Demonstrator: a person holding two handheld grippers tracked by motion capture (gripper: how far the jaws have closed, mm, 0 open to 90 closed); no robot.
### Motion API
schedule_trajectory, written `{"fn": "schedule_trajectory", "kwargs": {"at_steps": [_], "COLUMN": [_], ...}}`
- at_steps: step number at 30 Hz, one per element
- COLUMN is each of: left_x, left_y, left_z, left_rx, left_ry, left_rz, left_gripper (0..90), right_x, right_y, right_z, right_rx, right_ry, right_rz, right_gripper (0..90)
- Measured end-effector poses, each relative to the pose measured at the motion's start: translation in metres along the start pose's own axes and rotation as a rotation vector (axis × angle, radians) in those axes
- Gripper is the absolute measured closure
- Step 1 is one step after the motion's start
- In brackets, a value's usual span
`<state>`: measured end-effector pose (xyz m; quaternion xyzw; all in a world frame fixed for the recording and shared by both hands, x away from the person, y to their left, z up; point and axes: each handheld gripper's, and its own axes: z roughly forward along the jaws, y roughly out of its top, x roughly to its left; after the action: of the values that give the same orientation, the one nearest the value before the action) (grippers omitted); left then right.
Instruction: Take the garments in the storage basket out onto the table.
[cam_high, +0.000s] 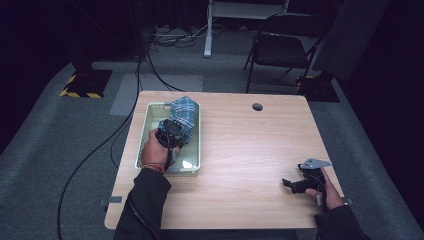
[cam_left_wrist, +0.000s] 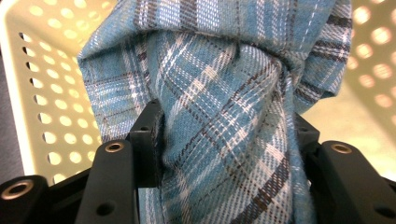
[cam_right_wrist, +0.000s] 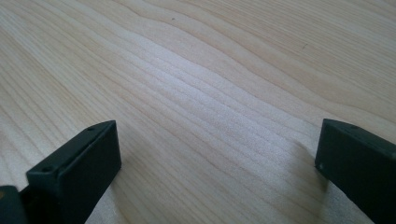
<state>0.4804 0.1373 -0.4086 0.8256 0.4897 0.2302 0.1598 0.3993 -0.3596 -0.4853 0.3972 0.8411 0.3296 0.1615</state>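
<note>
Plaid cloth (cam_high: 184, 112), blue with white and dark checks, sits bunched in the pale green perforated basket (cam_high: 192, 165) on the left half of the desk (cam_high: 250, 150), its far end draped over the basket's back rim. The left claw (cam_high: 172, 131) is clamped on a thick fold of it: in the left gripper view the fabric (cam_left_wrist: 224, 140) fills the gap between the two black jaws and bulges out above them, with the basket's holed walls (cam_left_wrist: 42, 93) bright on either side. From above, the person's left hand (cam_high: 156, 150) and the claw's body cover the middle of the basket, so how much of the cloth lies beneath them is hard to judge.

The right claw (cam_high: 290, 184) rests low over the bare wood near the desk's right front corner, well apart from the basket, held in the right hand (cam_high: 327, 192). Its jaws stand wide with nothing between them, just wood grain (cam_right_wrist: 210, 93) in the right gripper view.

A round cable hole (cam_high: 257, 106) lies near the desk's far edge. Beyond the desk stand a dark folding chair (cam_high: 282, 47) and a yellow-and-black striped base (cam_high: 85, 82) on the grey carpet, with cables trailing across the floor.
</note>
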Motion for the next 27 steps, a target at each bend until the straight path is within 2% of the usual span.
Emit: {"fn": "schedule_trajectory", "kwargs": {"at_steps": [4,20,27], "left_x": [-0.001,-0.015,-0.024], "left_y": [-0.002,0.002,0.007], "left_z": [-0.01,-0.036,-0.05], "left_rx": [-0.039,-0.115,-0.148], "left_ry": [-0.023,-0.057,-0.093], "left_rz": [-0.009,0.023,0.039], "left_gripper": [45.2,45.3,45.3], "right_x": [0.0,0.0,0.0], "right_y": [0.0,0.0,0.0], "right_z": [0.0,0.0,0.0], "right_rx": [0.0,0.0,0.0], "right_ry": [0.0,0.0,0.0], "right_rz": [0.0,0.0,0.0], "right_gripper": [0.1,0.1,0.1]}}
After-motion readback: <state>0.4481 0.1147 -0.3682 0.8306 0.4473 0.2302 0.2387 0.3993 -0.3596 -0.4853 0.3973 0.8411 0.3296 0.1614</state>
